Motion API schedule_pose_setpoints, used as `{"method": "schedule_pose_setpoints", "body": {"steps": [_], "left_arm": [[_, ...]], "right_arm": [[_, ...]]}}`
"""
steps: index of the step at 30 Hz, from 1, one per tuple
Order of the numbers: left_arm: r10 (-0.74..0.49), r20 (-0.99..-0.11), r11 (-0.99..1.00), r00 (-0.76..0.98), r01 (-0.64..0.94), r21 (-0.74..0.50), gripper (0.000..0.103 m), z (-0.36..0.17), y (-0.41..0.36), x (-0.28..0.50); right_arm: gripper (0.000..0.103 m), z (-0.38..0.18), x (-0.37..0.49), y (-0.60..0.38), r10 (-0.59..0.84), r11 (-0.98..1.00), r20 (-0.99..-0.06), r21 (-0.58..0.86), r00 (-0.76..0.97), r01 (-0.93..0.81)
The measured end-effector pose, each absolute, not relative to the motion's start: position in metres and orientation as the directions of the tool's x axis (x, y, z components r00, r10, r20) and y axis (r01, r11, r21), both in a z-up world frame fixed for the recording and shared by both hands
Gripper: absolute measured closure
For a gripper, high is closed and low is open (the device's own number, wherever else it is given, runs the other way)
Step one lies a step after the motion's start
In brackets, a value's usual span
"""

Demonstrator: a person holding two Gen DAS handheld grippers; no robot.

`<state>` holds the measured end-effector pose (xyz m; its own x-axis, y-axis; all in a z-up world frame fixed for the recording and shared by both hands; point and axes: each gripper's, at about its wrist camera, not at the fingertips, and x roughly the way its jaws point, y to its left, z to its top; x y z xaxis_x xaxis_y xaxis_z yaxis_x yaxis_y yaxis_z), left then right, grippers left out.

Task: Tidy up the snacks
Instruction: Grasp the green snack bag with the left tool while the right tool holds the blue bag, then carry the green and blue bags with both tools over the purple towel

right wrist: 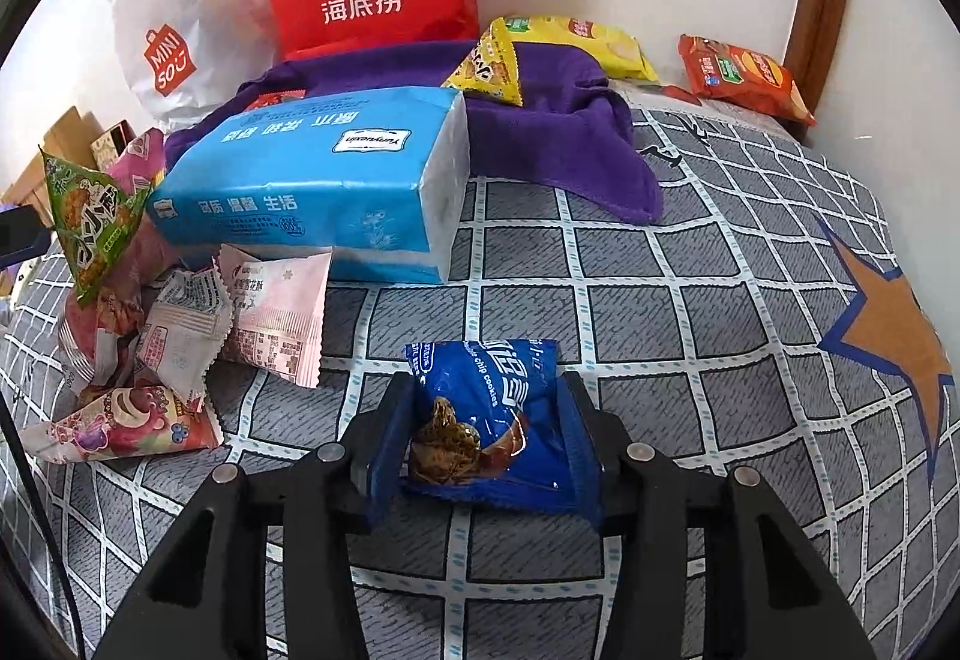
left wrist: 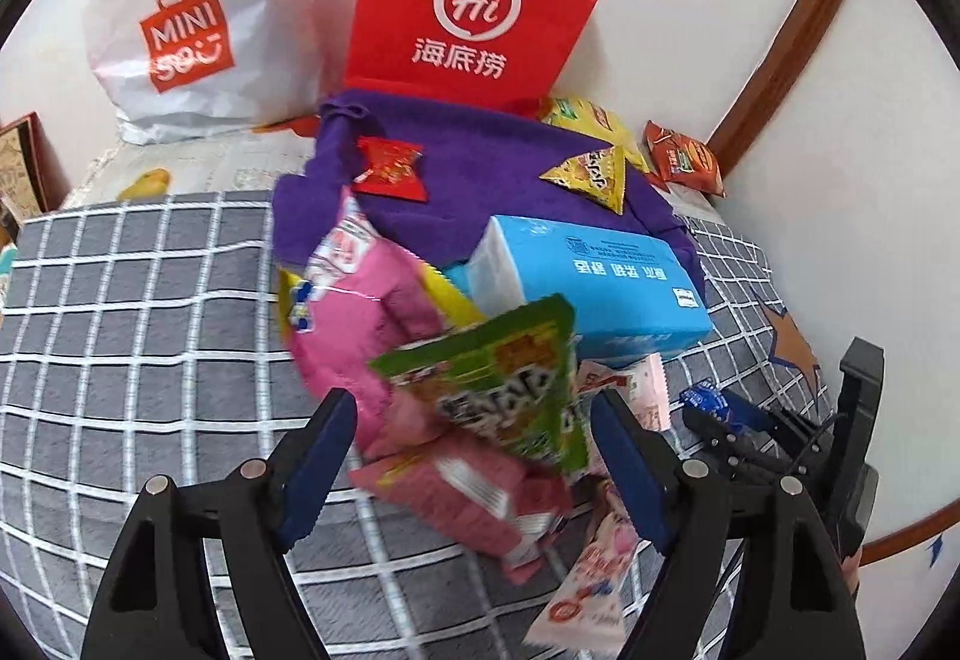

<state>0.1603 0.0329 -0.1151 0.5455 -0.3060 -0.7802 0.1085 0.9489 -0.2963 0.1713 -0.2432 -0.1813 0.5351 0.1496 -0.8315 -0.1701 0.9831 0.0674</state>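
Nearest, the right gripper [right wrist: 485, 435] has its jaws around a blue cookie packet [right wrist: 486, 420] resting on the checked bedcover [right wrist: 690, 264], pads at its sides though a firm squeeze can't be confirmed, while the left gripper [left wrist: 474, 456] stands open over a loose heap topped by a green snack bag [left wrist: 498, 384]. Beyond, a blue tissue pack [right wrist: 312, 180] lies by a purple cloth [right wrist: 564, 132] carrying more snacks, and an orange packet [right wrist: 744, 78] sits apart by the wall – sorting looks barely begun, with most snacks yet to be gathered.

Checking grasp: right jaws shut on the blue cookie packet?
Shut on it: both pads of the right gripper press the blue cookie packet's sides.
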Motion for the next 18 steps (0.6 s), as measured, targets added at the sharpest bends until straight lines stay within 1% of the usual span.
{"method": "schedule_pose_setpoints", "body": {"steps": [3,6,9,11,13,18], "left_arm": [[-0.307,-0.790,0.946,0.531,0.080,-0.314,0.024,-0.122,0.029,0.169],[-0.335,-0.784,0.933,0.523,0.072,-0.351,0.024,-0.127,0.027,0.177],[-0.348,-0.783,0.927,0.516,0.065,-0.369,0.026,-0.130,0.025,0.181],[-0.349,-0.779,0.927,0.521,0.068,-0.370,0.035,-0.129,0.023,0.181],[-0.366,-0.774,0.921,0.517,0.081,-0.382,0.048,-0.128,0.022,0.180],[-0.375,-0.772,0.921,0.514,0.111,-0.374,0.053,-0.121,0.022,0.172]], "right_arm": [[0.056,-0.181,0.172,-0.243,0.150,0.983,-0.832,0.067,0.535,-0.170],[0.055,-0.182,0.172,-0.243,0.147,0.983,-0.832,0.063,0.535,-0.171],[0.055,-0.182,0.172,-0.243,0.152,0.983,-0.831,0.071,0.535,-0.170],[0.054,-0.182,0.173,-0.244,0.156,0.983,-0.831,0.075,0.534,-0.170],[0.054,-0.183,0.173,-0.244,0.157,0.983,-0.831,0.076,0.534,-0.170],[0.054,-0.183,0.173,-0.244,0.156,0.983,-0.831,0.075,0.534,-0.170]]}}
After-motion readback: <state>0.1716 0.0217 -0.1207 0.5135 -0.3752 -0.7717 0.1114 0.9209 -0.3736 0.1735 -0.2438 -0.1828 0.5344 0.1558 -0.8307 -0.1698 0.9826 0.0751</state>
